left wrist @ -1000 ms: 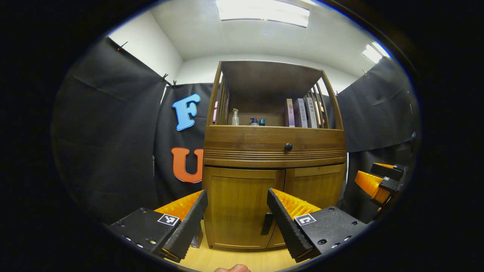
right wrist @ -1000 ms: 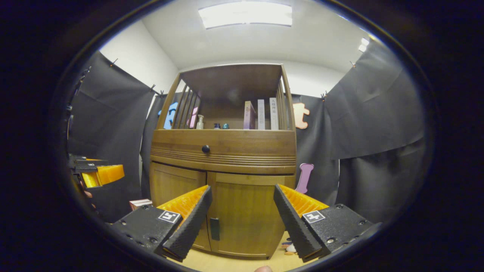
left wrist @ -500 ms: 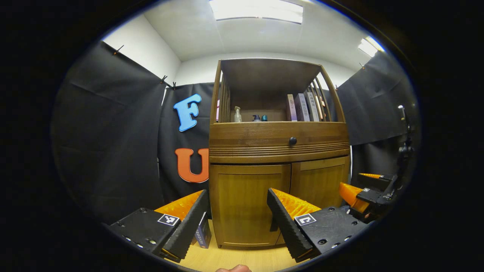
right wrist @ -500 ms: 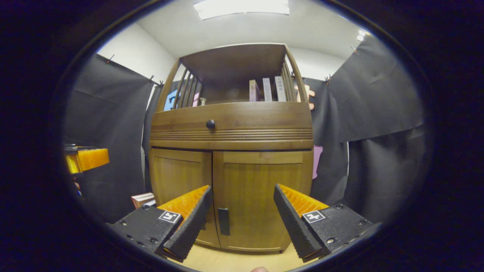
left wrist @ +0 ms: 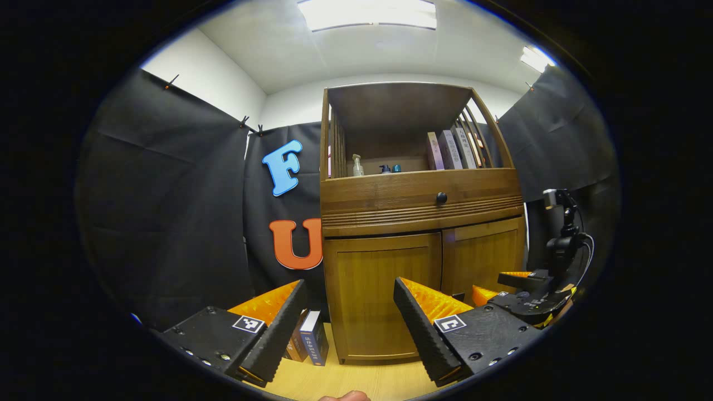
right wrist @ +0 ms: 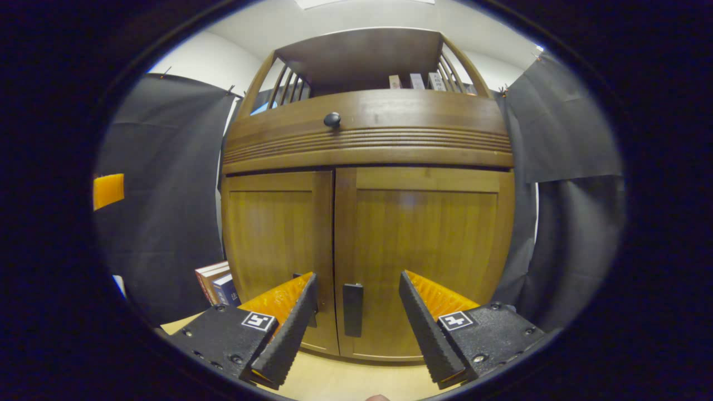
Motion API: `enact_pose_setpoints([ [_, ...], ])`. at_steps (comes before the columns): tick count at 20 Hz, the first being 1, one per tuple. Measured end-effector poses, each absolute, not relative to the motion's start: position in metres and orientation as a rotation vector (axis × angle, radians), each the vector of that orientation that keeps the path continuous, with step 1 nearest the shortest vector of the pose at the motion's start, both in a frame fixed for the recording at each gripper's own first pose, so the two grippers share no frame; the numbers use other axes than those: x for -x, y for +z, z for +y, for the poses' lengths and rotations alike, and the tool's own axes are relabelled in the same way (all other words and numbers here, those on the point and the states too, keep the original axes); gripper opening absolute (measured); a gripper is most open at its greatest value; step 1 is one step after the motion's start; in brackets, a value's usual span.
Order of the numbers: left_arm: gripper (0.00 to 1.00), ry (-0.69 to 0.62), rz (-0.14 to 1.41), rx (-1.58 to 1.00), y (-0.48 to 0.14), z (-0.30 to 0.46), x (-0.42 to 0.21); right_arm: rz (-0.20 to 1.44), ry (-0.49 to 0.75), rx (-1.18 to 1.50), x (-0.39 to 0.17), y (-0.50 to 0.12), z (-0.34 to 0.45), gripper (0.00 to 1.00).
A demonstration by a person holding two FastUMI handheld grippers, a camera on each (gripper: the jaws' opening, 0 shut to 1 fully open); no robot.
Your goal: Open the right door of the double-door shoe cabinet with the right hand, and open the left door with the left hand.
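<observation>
Wooden shoe cabinet (right wrist: 367, 184) was seen standing closed on a light wood floor (right wrist: 340, 381) against black cloth walls. Going left to right in the right gripper view: an orange piece of the left gripper (right wrist: 108, 190) was caught at the far left edge, well apart from the cabinet; a few books (right wrist: 214, 281) were seen on the floor just beside the cabinet's lower left corner; the left door (right wrist: 276, 250) was shut; a small dark handle on it was mostly hidden behind the right gripper's left finger. The right door (right wrist: 431, 245) was shut too, its black handle (right wrist: 352, 309) seen low at its inner edge. The right gripper (right wrist: 356, 320) was held released, jaws spread wide, with that handle framed between the fingers but not touched. A black drawer knob (right wrist: 332, 119) was seen above on the curved drawer front.

In the left gripper view, left to right: the left gripper (left wrist: 350, 326) was held released, fingers spread, nothing between them but the left door (left wrist: 384, 295) farther off, near but apart. Blue books (left wrist: 313, 344) were seen standing on the floor just behind its left finger. Bottles (left wrist: 357, 165) and upright books (left wrist: 451, 149) were seen on the open top shelf. The right gripper (left wrist: 523, 295) was seen at the right, low in front of the right door (left wrist: 482, 253); contact there could not be told.
</observation>
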State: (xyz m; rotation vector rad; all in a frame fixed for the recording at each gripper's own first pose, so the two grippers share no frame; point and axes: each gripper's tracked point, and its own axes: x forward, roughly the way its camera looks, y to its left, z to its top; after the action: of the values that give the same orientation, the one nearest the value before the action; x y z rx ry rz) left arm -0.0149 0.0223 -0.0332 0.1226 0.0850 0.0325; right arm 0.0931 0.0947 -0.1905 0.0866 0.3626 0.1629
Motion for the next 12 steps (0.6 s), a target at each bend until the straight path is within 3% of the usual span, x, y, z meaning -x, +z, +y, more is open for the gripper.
enact_pose_setpoints([
  [2,0.95,0.041,0.086,-0.132,-0.033,0.027,0.015,0.395,0.164,-0.090,-0.100,-0.206,0.100,0.89],
  [3,1.00,0.044,0.083,-0.132,-0.032,0.029,0.016,0.410,0.167,-0.096,-0.101,-0.213,0.102,0.88],
  [4,0.96,0.046,0.079,-0.131,-0.031,0.030,0.015,0.425,0.168,-0.102,-0.104,-0.218,0.103,0.86],
  [12,0.96,0.062,0.084,-0.126,-0.034,0.041,0.010,0.514,0.166,-0.121,-0.131,-0.259,0.117,0.75],
])
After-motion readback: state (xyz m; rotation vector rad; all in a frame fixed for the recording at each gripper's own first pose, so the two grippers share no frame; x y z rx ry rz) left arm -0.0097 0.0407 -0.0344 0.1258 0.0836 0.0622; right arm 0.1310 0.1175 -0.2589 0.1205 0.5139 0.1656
